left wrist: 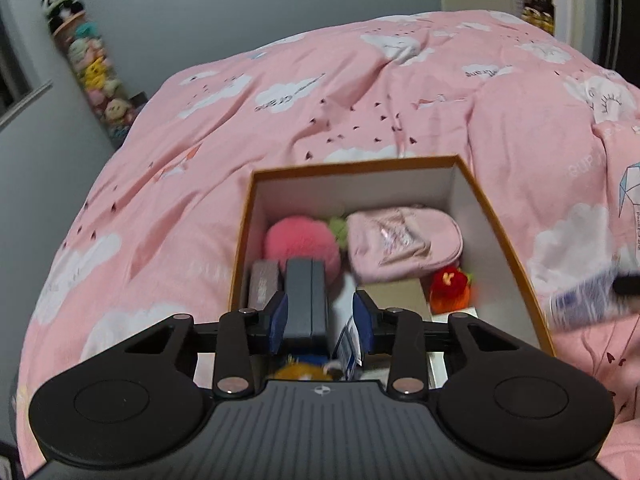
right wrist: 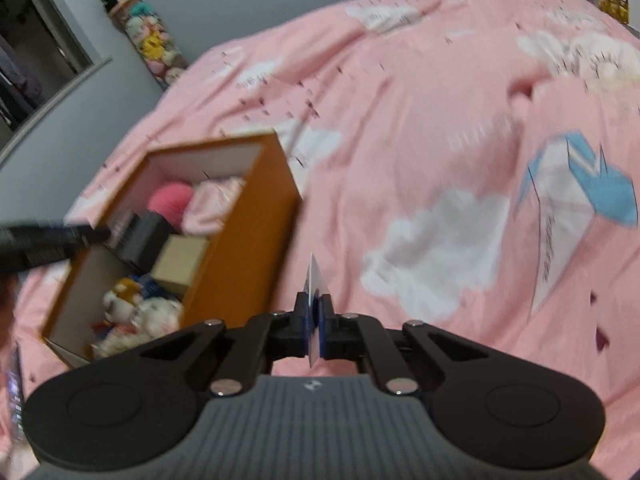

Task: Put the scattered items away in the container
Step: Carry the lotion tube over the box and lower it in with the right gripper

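Looking down my left hand-held gripper [left wrist: 322, 316], I see its blue pads standing apart over the near end of the open orange box [left wrist: 502, 240]; a dark grey case [left wrist: 306, 300] lies in the box under the left pad, and I cannot tell whether that pad touches it. My right hand-held gripper [right wrist: 316, 314] is closed on a thin white-and-blue card [right wrist: 316, 280], held edge-on above the pink bed cover [right wrist: 420, 120], just right of the box. Nearest in the box are plush toys [right wrist: 136, 312] and something orange-furred [left wrist: 298, 372]. Further in sit a beige carton [right wrist: 182, 262], a red-and-orange toy [left wrist: 450, 286] and a small brown box [left wrist: 262, 284]. At the far end lie a pink pompom [left wrist: 298, 240] and a pale pink pouch [left wrist: 400, 244]. Beyond the bed's far left corner stands a tube of stacked plush toys [left wrist: 94, 68].
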{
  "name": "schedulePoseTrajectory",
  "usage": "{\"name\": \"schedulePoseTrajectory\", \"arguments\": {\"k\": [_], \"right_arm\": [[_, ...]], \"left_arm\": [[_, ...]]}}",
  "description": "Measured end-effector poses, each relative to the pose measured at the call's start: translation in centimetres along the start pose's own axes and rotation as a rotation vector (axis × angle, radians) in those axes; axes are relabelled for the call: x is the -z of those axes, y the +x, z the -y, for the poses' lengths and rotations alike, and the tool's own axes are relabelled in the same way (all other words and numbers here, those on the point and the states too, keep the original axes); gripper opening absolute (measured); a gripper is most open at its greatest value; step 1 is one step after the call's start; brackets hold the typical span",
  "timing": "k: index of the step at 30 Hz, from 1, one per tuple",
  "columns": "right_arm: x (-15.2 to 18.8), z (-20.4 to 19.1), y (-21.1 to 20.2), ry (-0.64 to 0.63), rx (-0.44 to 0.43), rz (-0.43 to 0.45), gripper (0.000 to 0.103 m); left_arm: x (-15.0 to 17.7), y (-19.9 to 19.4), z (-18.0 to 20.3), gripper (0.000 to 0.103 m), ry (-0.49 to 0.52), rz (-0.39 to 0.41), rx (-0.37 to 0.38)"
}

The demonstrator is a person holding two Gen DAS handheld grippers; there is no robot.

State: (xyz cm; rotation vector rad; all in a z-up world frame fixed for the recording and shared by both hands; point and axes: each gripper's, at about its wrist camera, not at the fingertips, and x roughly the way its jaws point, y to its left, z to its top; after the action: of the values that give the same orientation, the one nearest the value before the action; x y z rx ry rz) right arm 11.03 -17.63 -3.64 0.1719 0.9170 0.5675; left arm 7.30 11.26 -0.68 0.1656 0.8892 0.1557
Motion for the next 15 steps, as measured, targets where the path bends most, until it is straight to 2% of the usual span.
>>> {"name": "schedulePoseTrajectory", "arguments": {"k": [9,15], "right_arm": [[-4.0,-2.6,-3.7,-0.012,-0.129,0.107,0.005],[-6.5,-5.6,-2.2,-0.007,-0.271,0.091,0.005]], "left_arm": [[3.0,-1.4,-1.2,0.042,-0.070,-0.020,-0.019],[3.8,-1.7,-1.6,0.041,-0.117,-0.017,-0.005]]}}
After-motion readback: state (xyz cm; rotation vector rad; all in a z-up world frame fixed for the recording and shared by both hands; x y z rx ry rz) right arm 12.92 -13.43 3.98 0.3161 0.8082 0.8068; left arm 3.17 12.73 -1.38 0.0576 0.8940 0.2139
